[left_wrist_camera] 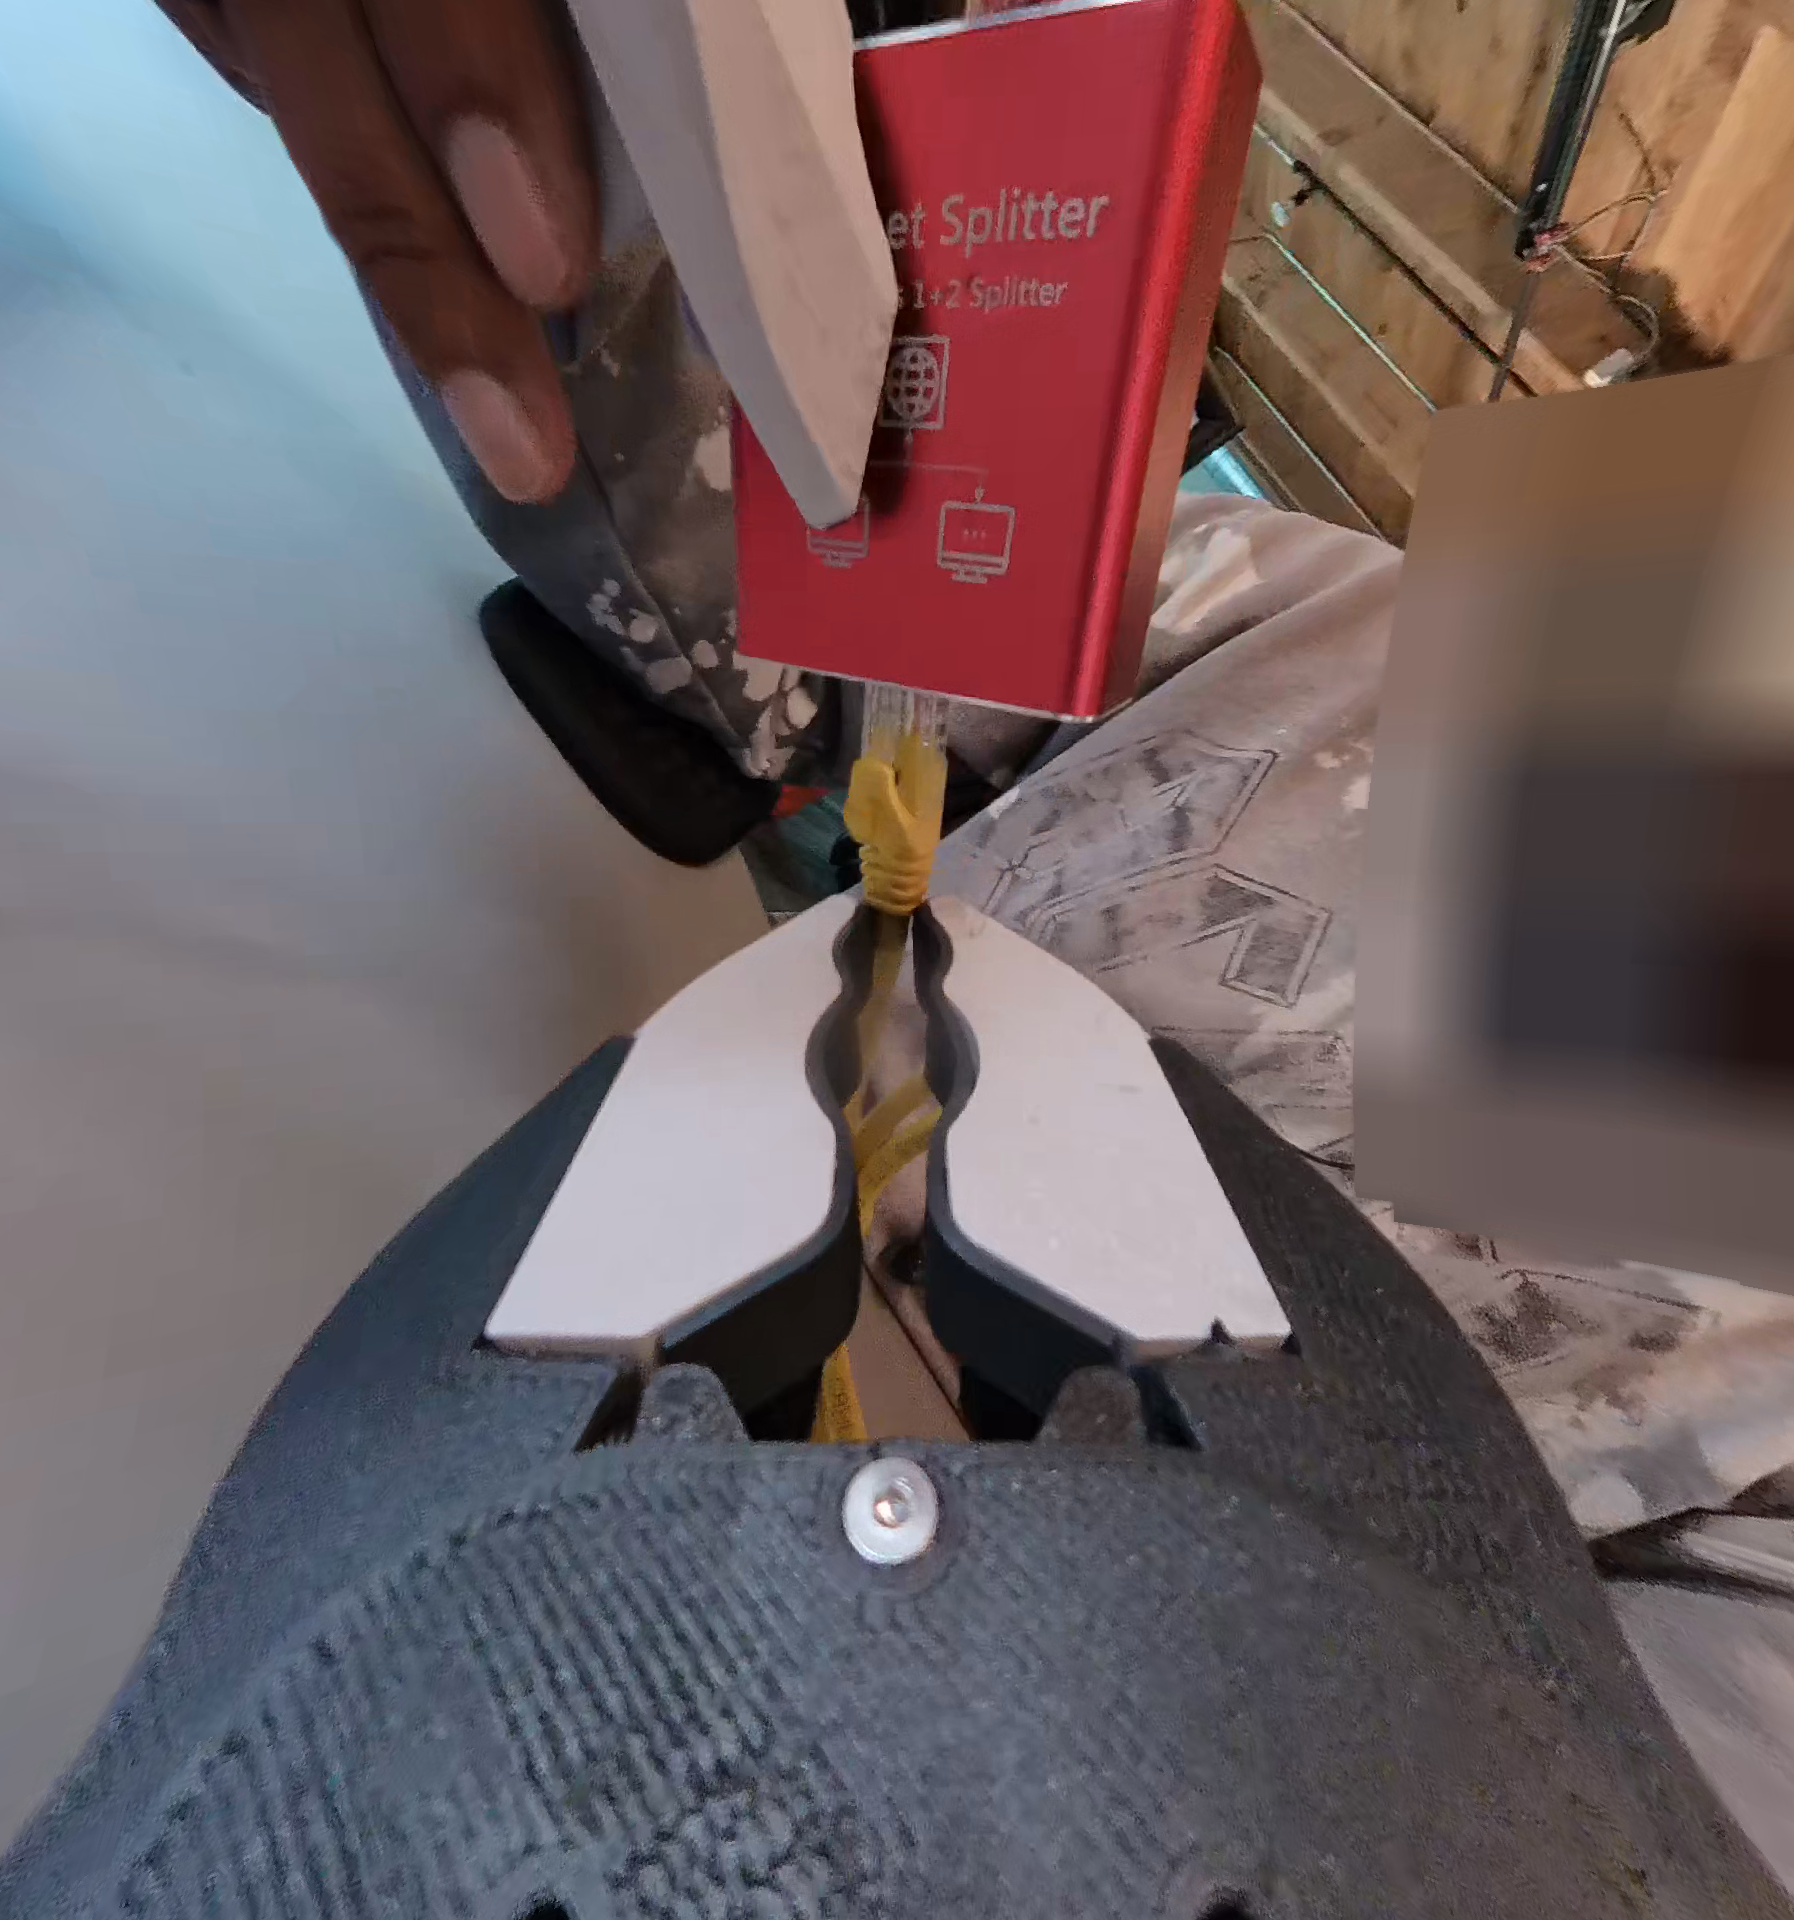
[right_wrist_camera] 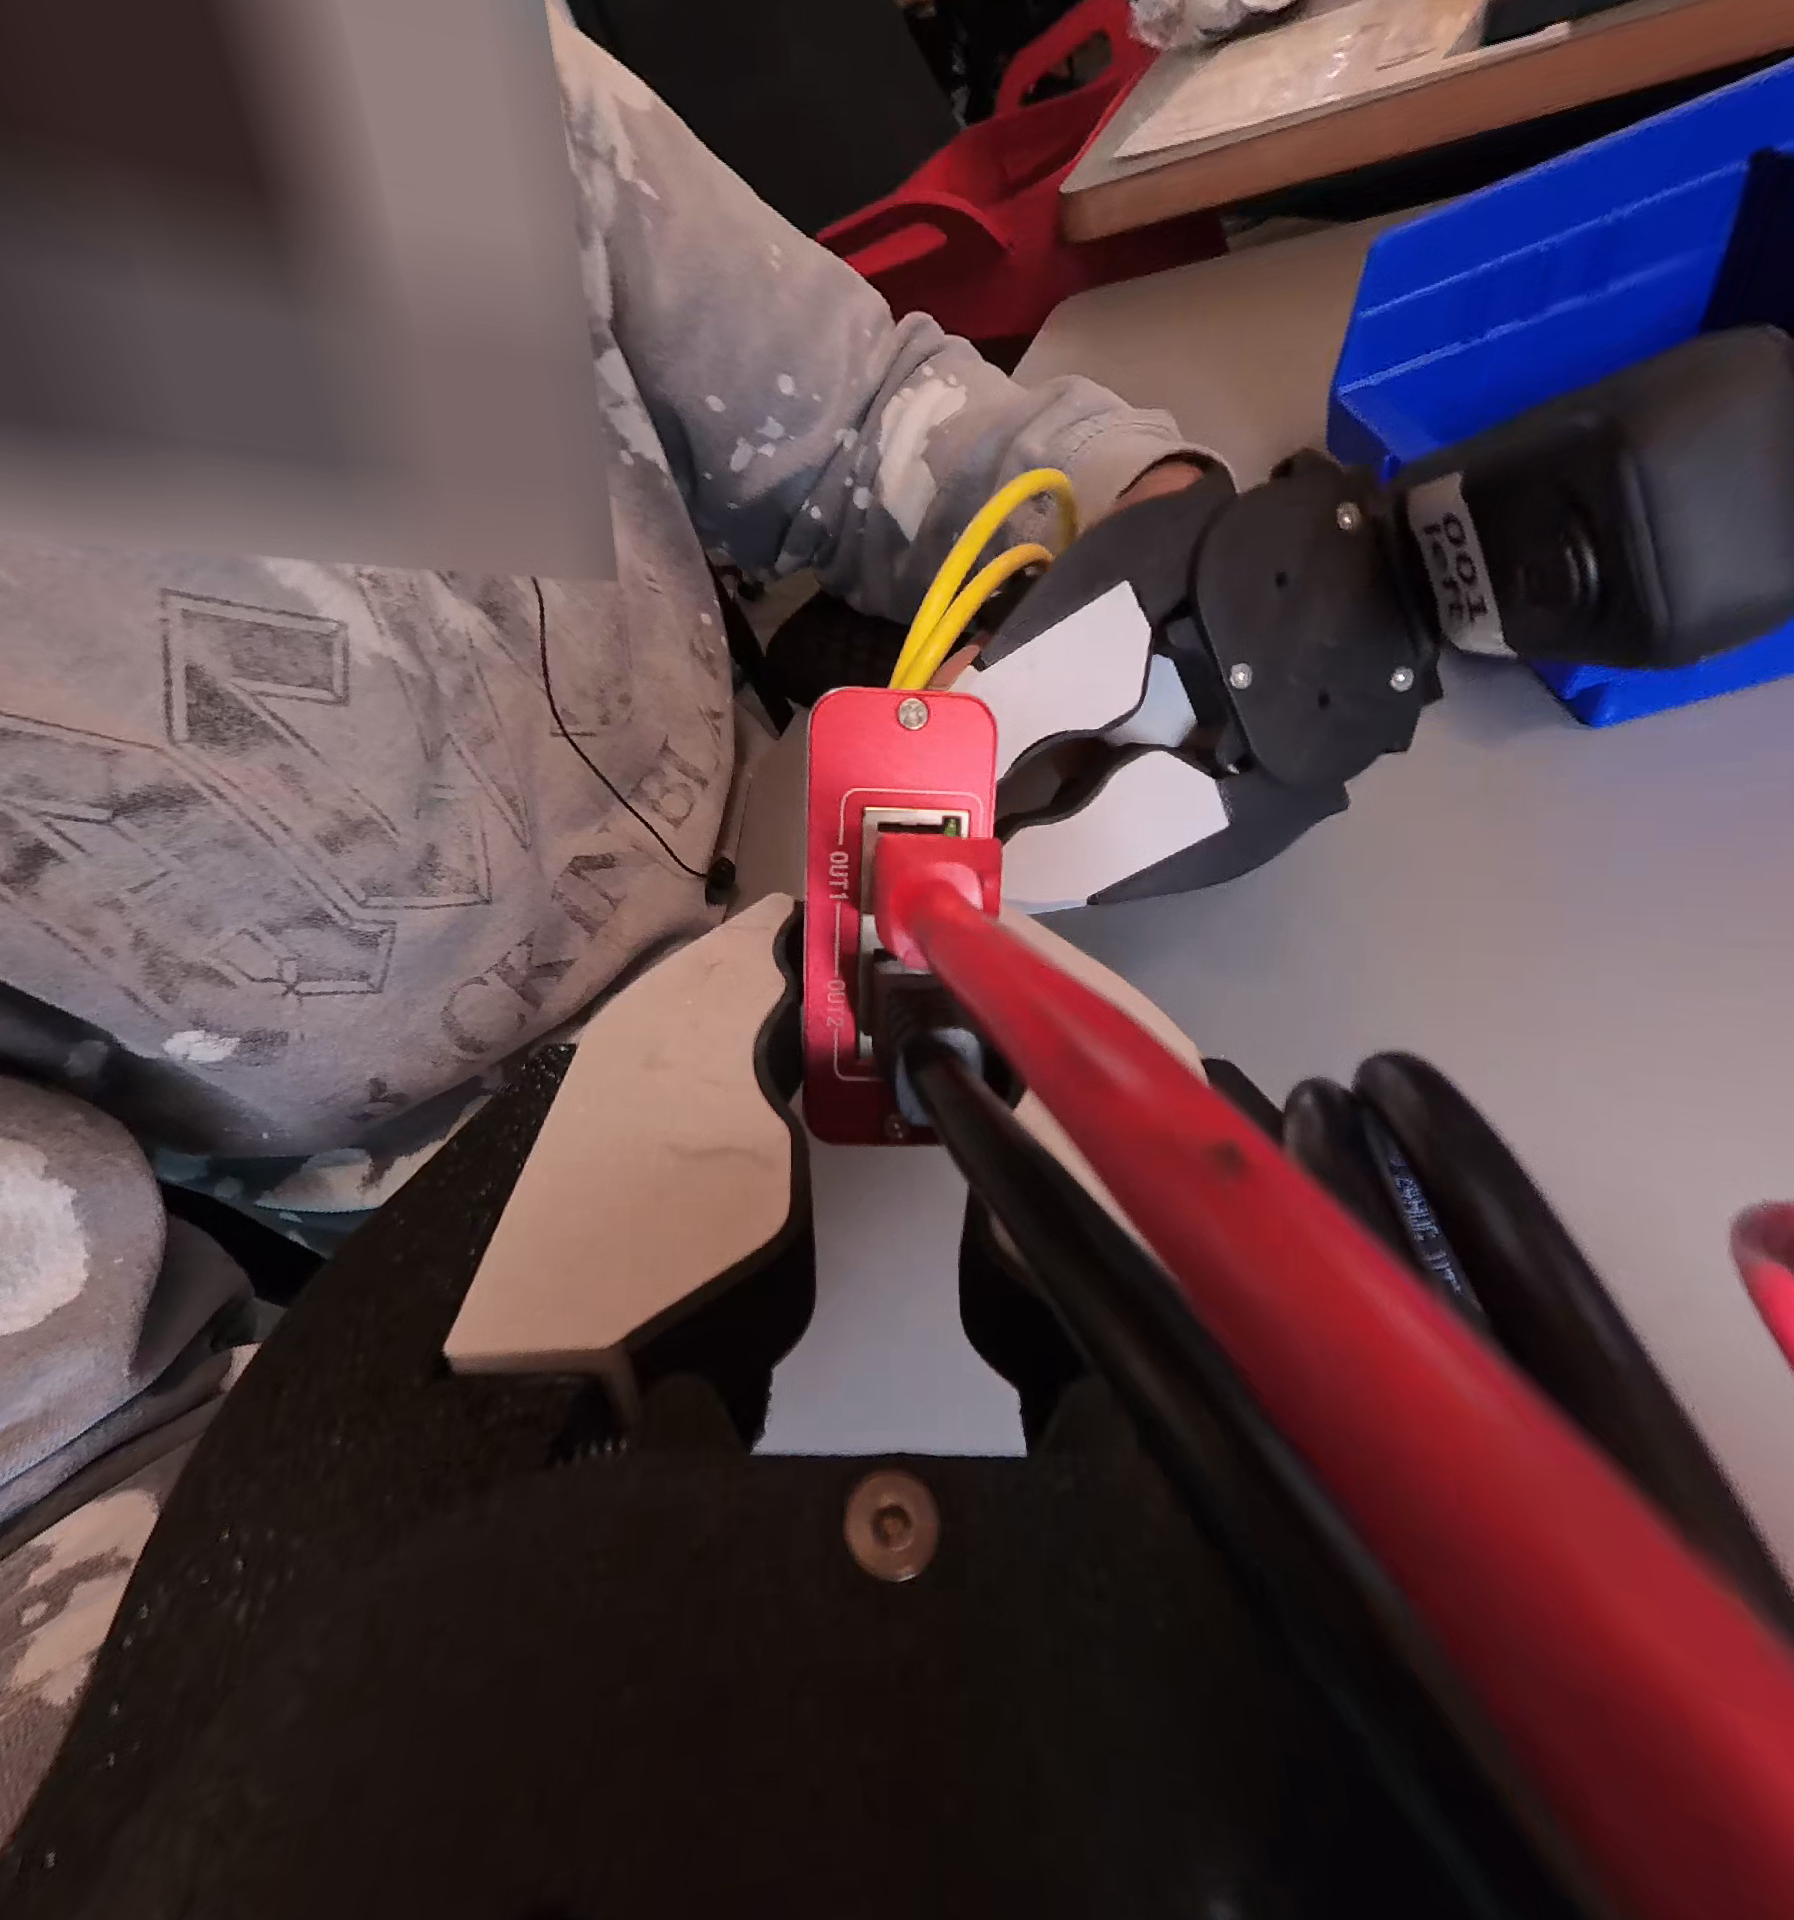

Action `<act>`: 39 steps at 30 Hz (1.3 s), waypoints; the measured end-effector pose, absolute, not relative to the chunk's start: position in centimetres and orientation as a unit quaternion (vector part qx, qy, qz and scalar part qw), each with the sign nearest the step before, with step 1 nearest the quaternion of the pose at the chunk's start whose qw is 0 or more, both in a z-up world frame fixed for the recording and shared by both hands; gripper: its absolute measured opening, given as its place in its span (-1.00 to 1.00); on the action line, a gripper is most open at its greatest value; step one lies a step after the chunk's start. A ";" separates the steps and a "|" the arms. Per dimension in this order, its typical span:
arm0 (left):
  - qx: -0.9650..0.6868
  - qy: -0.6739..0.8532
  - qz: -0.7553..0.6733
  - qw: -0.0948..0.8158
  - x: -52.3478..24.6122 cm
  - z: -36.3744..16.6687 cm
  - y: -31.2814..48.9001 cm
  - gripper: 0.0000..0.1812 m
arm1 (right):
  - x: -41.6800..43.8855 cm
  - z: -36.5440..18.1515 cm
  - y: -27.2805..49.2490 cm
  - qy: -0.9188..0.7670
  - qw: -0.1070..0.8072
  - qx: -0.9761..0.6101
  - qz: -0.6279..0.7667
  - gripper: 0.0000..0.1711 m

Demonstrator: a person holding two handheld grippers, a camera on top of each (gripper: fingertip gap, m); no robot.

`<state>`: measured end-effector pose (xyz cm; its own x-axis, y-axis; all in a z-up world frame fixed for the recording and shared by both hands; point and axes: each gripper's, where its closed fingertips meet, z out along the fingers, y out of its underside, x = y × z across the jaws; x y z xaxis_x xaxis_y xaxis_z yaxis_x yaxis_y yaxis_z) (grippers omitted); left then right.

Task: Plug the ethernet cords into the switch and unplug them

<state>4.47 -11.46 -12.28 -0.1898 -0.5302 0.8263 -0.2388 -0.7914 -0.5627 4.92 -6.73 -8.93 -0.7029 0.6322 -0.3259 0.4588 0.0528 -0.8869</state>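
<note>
A red metal switch (left_wrist_camera: 1018, 436) hangs in the air, held by my right gripper, one pale finger (left_wrist_camera: 768, 260) of which lies across its face. A yellow ethernet plug (left_wrist_camera: 898, 821) sits in its lower end. My left gripper (left_wrist_camera: 888, 920) is shut on the yellow cord just behind the plug boot. In the right wrist view my right gripper (right_wrist_camera: 898, 935) is shut on the switch (right_wrist_camera: 851, 769). A red cord (right_wrist_camera: 1236, 1174) is plugged into the upper port and a black cord (right_wrist_camera: 986, 1101) into the lower one. The left gripper (right_wrist_camera: 1028, 758) shows behind, with the yellow cord (right_wrist_camera: 966, 571) looping.
A person in a grey paint-spattered sweatshirt (right_wrist_camera: 353, 779) sits close on the left, a hand (left_wrist_camera: 436, 208) on the right gripper. A blue bin (right_wrist_camera: 1558, 270) stands on the grey table (right_wrist_camera: 1495, 935). Coiled black cable (right_wrist_camera: 1444, 1195) lies at the right. Wooden crates (left_wrist_camera: 1495, 208) stand behind.
</note>
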 end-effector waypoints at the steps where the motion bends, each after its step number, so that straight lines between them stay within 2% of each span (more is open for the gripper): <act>1: -0.632 0.303 -0.706 0.105 4.4 -12.3 -11.3 -0.92 | 4.8 -9.0 -6.6 -0.718 0.076 -0.382 0.576 -0.66; 12: -0.644 0.333 -0.679 0.118 4.0 -13.3 -11.3 -0.94 | 4.1 -10.6 -7.3 -0.734 0.049 -0.412 0.538 -0.67; 13: -0.646 0.339 -0.675 0.110 4.1 -13.7 -11.6 -0.94 | 4.1 -11.0 -7.6 -0.740 0.039 -0.410 0.531 -0.49; 19: -0.645 0.367 -0.663 0.102 4.8 -14.3 -12.5 -0.94 | 4.4 -11.5 -8.5 -0.746 0.006 -0.402 0.531 -0.65; 31: -0.612 0.371 -0.693 0.092 5.4 -14.1 -12.8 -0.92 | 6.3 -12.2 -8.8 -0.778 -0.024 -0.413 0.473 -0.67; 36: -0.652 0.382 -0.629 0.183 4.9 -14.3 -10.0 -0.88 | 5.7 -11.2 -6.8 -0.765 0.083 -0.436 0.467 -0.68; 39: -0.685 0.321 -0.585 0.293 2.5 -13.2 -6.1 -0.83 | 6.0 -11.2 -6.2 -0.761 0.104 -0.451 0.454 -0.66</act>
<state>2.52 -6.13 -13.23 0.1104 -0.7822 0.6132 -0.0969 -0.6225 -0.7766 5.98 -6.20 -11.16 -0.5718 0.7810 -0.2514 0.5922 0.1809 -0.7852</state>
